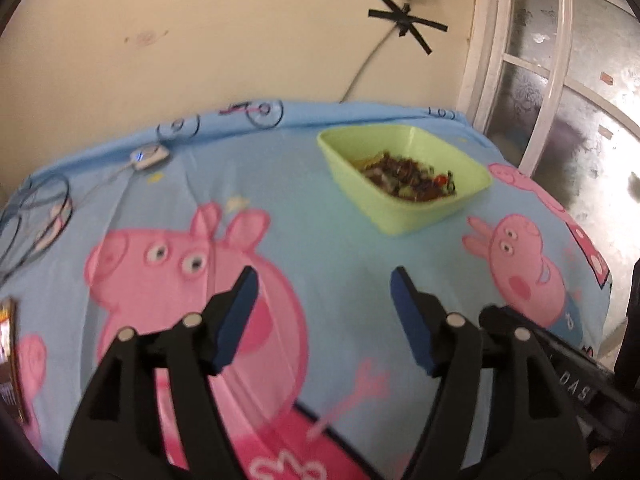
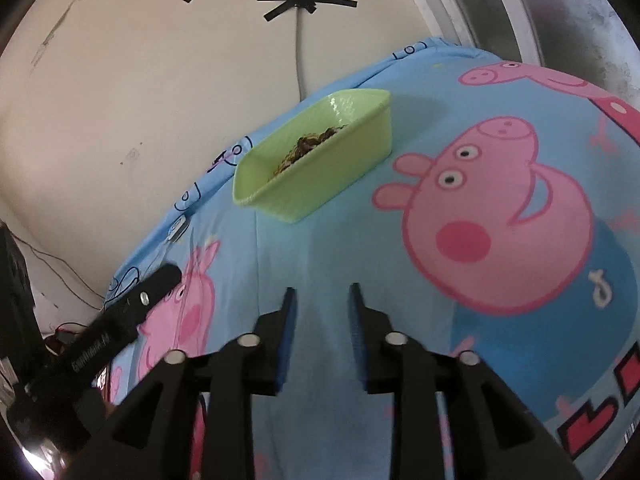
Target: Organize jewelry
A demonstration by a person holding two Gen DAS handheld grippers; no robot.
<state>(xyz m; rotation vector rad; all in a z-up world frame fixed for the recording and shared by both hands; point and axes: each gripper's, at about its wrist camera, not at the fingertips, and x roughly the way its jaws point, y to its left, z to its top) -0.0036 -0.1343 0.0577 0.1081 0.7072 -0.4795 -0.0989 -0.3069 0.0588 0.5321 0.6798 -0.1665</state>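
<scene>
The left gripper (image 1: 324, 276) is hovering over the tabletop (image 1: 344, 248), its blue-padded fingers (image 1: 240, 300) spread wide with nothing between them. The right gripper (image 2: 322, 294) is hanging beside it, fingers (image 2: 290, 308) parted by a narrow gap and gripping nothing. Ahead of both, a light green plastic tub (image 1: 416, 210) is sitting on the blue cartoon-pig cloth (image 2: 500, 208) near the far edge, close to the wall. A dark, tangled heap of jewelry (image 1: 408, 176) is lying inside the tub. A small white device (image 1: 150, 156) is resting at the cloth's far left edge.
</scene>
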